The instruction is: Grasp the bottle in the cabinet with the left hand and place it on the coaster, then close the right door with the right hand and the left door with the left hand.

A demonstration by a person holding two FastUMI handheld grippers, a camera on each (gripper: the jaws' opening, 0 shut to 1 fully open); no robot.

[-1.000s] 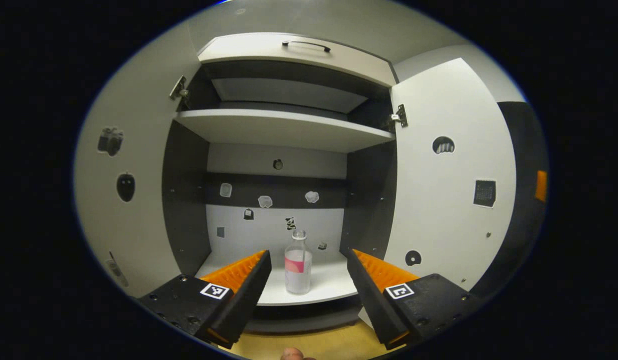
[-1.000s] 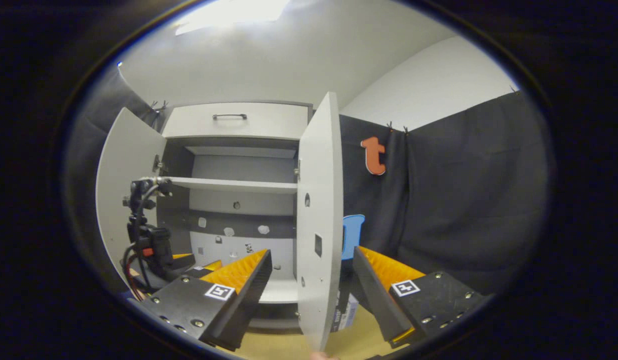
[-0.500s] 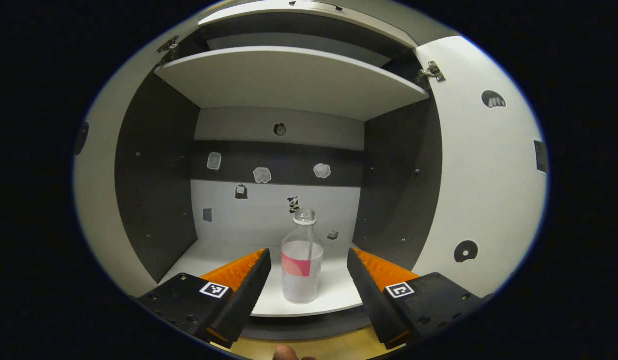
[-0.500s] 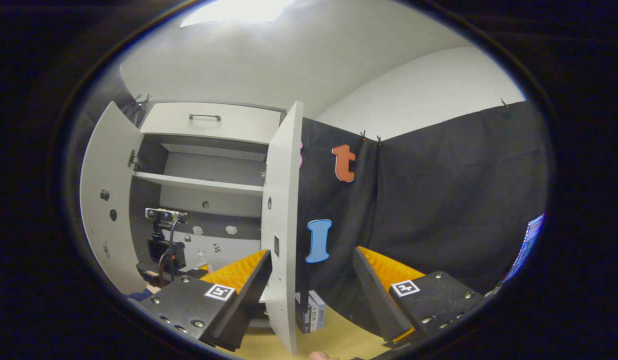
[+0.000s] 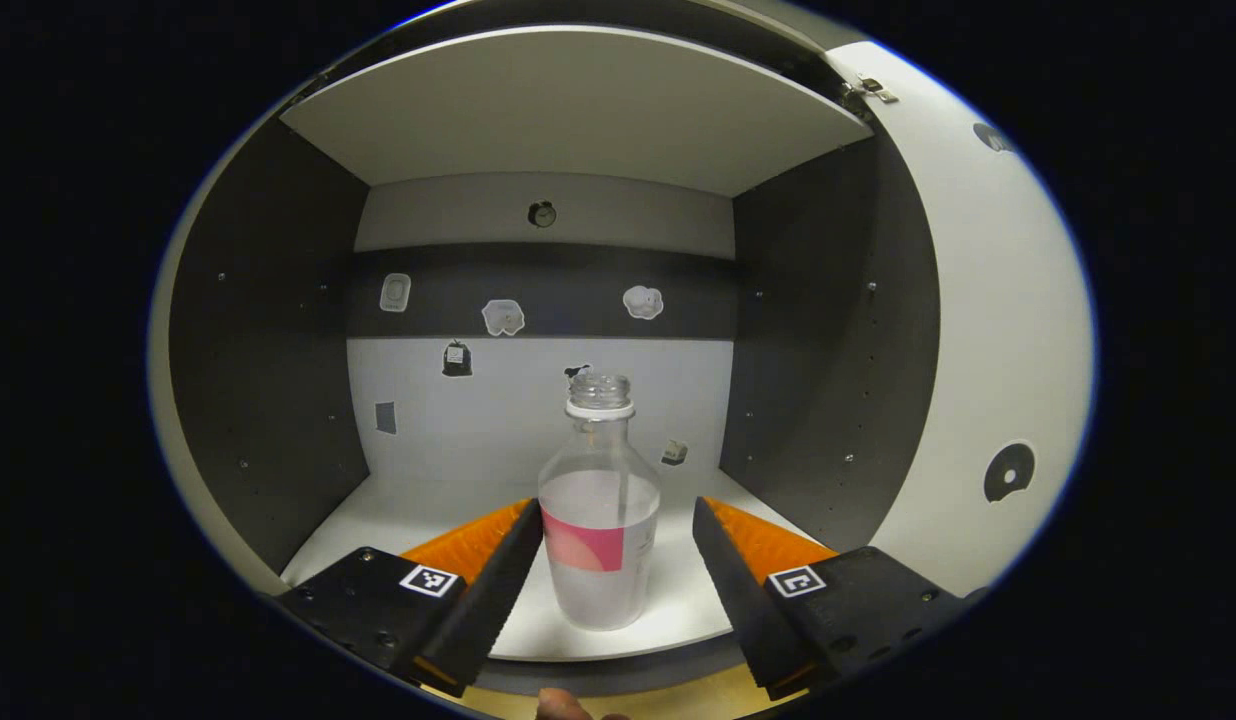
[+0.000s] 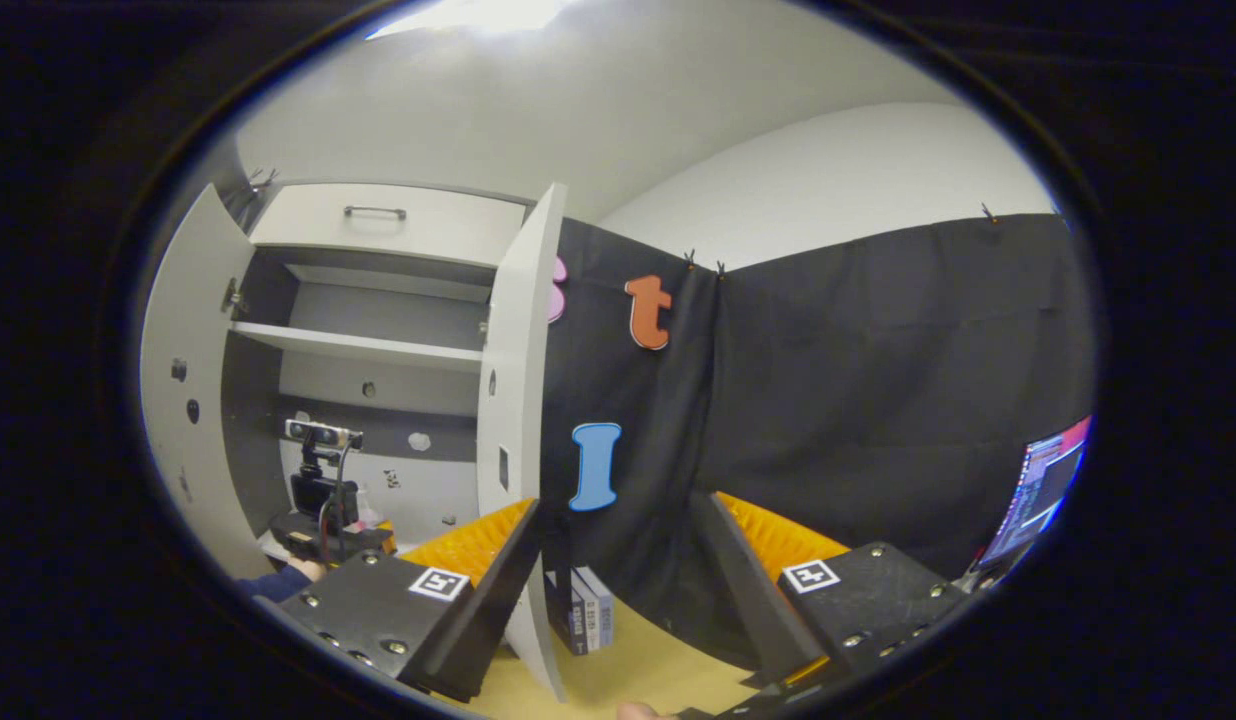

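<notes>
left gripper (image 5: 608,570) fingers spread, straddling the bottle (image 5: 600,520); right gripper (image 6: 613,570) released; ease further in, squeeze below its neck

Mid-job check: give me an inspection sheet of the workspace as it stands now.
Surface: white cabinet shelf, bottle standing on it.
Job's things: bottle upright, uncapped, ungrasped; right door and left door open; coaster: nothing seen.
Clutter: small boxes on the floor by the right door.
Grippers: left hand-held gripper open, flanking the bottle; right hand-held gripper open, holding nothing.
Cables: lead on the left gripper's rig.
Surroundings: stickers on the back panel; black cloth wall.
</notes>
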